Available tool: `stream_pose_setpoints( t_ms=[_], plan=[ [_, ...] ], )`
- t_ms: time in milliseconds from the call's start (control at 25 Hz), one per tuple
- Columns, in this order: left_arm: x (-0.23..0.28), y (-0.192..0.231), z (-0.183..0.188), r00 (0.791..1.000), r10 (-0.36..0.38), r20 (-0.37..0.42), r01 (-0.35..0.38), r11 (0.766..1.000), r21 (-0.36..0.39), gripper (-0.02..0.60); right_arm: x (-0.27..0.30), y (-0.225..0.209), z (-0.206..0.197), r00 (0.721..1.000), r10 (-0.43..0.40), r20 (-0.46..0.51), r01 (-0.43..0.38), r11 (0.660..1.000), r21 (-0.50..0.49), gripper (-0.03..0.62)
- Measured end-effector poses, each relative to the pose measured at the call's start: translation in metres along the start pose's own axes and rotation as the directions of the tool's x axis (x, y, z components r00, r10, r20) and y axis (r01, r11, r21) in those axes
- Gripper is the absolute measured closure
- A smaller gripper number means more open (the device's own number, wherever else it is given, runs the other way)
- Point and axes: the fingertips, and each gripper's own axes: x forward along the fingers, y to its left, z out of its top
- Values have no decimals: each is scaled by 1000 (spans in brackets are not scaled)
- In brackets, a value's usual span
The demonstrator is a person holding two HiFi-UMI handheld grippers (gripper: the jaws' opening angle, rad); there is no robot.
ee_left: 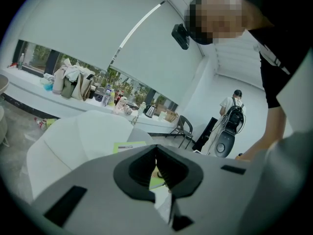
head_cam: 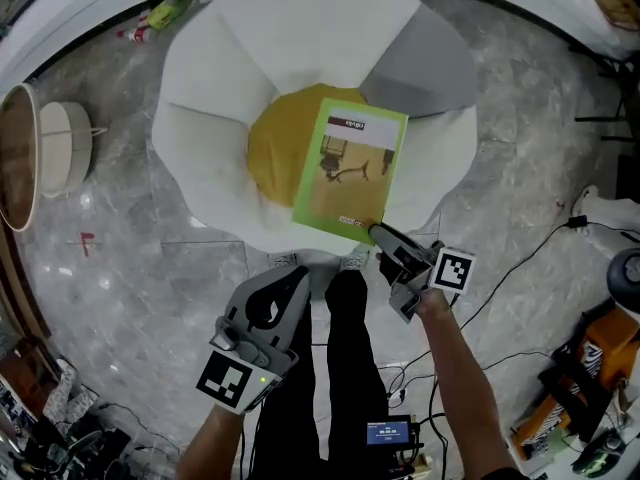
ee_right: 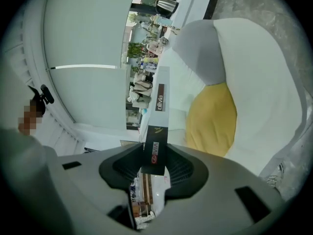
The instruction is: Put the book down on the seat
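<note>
A green book (head_cam: 350,173) hangs tilted over the yellow seat cushion (head_cam: 275,153) of a white petal-shaped chair (head_cam: 300,28). My right gripper (head_cam: 378,232) is shut on the book's near right corner. In the right gripper view the book (ee_right: 159,106) shows edge-on, its dark spine clamped between the pads of the right gripper (ee_right: 154,160), with the yellow cushion (ee_right: 212,116) just beyond. My left gripper (head_cam: 295,276) sits lower left, short of the chair, shut with nothing in it. The left gripper view shows its pads (ee_left: 168,168) together and the book (ee_left: 128,146) beyond them.
A grey back cushion (head_cam: 420,68) lies on the chair's right petal. A round white basket (head_cam: 60,148) and a wooden rim (head_cam: 15,158) stand at the left. Cables (head_cam: 520,268) trail over the marble floor at the right. A person with a backpack (ee_left: 234,111) stands far off.
</note>
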Motion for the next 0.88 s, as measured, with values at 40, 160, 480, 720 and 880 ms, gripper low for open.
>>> stream_pose_setpoints(
  t_ms=[40, 160, 480, 720, 880],
  plan=[
    [0, 1, -3, 1000, 1, -4, -1, 1000, -4, 569, 4, -6, 1, 1000, -1, -7, 1, 1000, -3, 439],
    [2, 5, -10, 1000, -2, -20, 2, 1000, -11, 569, 17, -21, 7, 1000, 2, -14, -2, 1000, -1, 439],
    [7, 25, -27, 999, 7, -39, -8, 1000, -29, 569, 40, -67, 20, 999, -36, 6, 36, 999, 24, 439],
    [14, 36, -38, 998, 7, -57, -10, 999, -48, 569, 51, -101, 35, 996, -81, 39, 80, 996, 45, 437],
    [20, 40, -42, 998, 8, -62, -12, 998, -63, 569, 55, -121, 49, 990, -120, 71, 117, 992, 50, 436]
  ],
)
